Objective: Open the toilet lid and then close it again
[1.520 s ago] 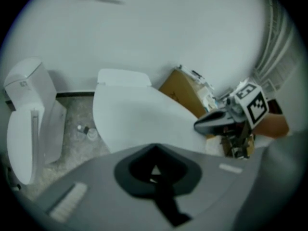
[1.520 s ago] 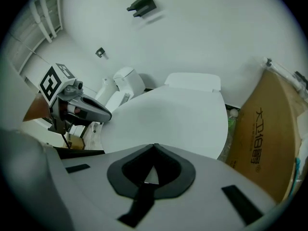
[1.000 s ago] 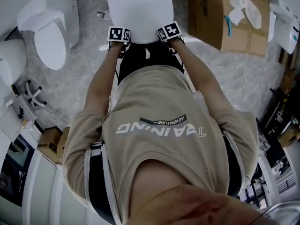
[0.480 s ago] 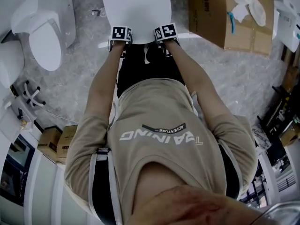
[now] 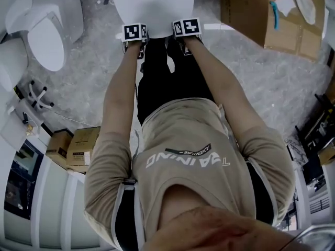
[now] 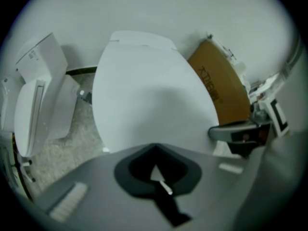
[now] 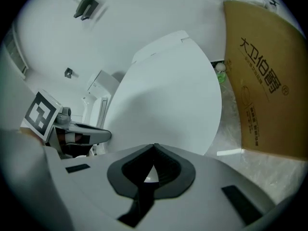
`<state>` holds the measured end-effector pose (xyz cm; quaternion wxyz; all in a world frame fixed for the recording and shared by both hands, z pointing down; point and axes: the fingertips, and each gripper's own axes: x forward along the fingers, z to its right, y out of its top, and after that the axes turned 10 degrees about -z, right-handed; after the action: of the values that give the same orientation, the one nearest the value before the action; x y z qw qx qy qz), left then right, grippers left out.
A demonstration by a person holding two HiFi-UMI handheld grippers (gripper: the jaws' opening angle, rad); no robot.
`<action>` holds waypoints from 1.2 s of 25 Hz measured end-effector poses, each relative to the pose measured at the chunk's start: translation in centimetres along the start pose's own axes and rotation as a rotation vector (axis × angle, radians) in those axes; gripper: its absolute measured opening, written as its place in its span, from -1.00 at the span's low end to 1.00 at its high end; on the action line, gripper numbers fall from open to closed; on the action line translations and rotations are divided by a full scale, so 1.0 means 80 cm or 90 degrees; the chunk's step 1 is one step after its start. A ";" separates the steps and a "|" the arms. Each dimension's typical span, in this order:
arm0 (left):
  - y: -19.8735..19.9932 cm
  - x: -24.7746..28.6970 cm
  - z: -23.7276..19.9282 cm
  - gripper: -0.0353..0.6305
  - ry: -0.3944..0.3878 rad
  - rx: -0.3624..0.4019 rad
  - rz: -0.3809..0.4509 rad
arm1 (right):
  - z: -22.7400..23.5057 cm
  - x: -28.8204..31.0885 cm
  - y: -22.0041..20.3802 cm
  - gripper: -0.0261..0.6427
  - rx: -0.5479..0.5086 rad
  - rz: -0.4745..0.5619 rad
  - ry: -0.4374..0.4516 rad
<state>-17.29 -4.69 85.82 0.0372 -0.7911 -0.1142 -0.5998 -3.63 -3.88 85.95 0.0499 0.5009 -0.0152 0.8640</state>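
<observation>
Your left gripper [image 6: 154,147] and right gripper [image 7: 154,147] each have their jaws pressed together with nothing between them, tips at the near edge of the white toilet lid [image 5: 151,3] at 12 o'clock, which hides the bowl. The big cardboard box [image 5: 256,14] at 1 o'clock has white things [image 5: 302,1] on top, and the small boxes [image 5: 84,145] at 8 o'clock are shut, so you cannot see inside. The lid's far end is cut off.
</observation>
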 end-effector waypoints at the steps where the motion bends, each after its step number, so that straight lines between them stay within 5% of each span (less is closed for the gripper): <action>1: -0.001 0.007 -0.001 -0.89 0.006 0.004 -0.003 | 0.004 0.007 -0.001 -0.89 0.000 -0.006 -0.001; 7: -0.015 0.056 -0.007 -0.89 0.005 0.032 -0.012 | 0.026 0.052 -0.027 -0.89 -0.013 -0.045 -0.030; 17: -0.011 0.101 -0.021 -0.88 -0.009 0.073 0.017 | 0.048 0.092 -0.029 -0.89 -0.022 0.020 -0.063; 25: -0.008 0.100 -0.017 -0.88 -0.022 0.103 0.038 | 0.048 0.088 -0.029 -0.89 -0.042 0.062 -0.190; 30: -0.007 0.097 -0.020 -0.88 -0.014 0.133 0.049 | 0.049 0.091 -0.024 -0.89 0.016 0.052 -0.123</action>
<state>-16.93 -3.44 93.63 0.1411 -0.7931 -0.1460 -0.5743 -3.63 -1.72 94.17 0.0065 0.5814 -0.0295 0.8131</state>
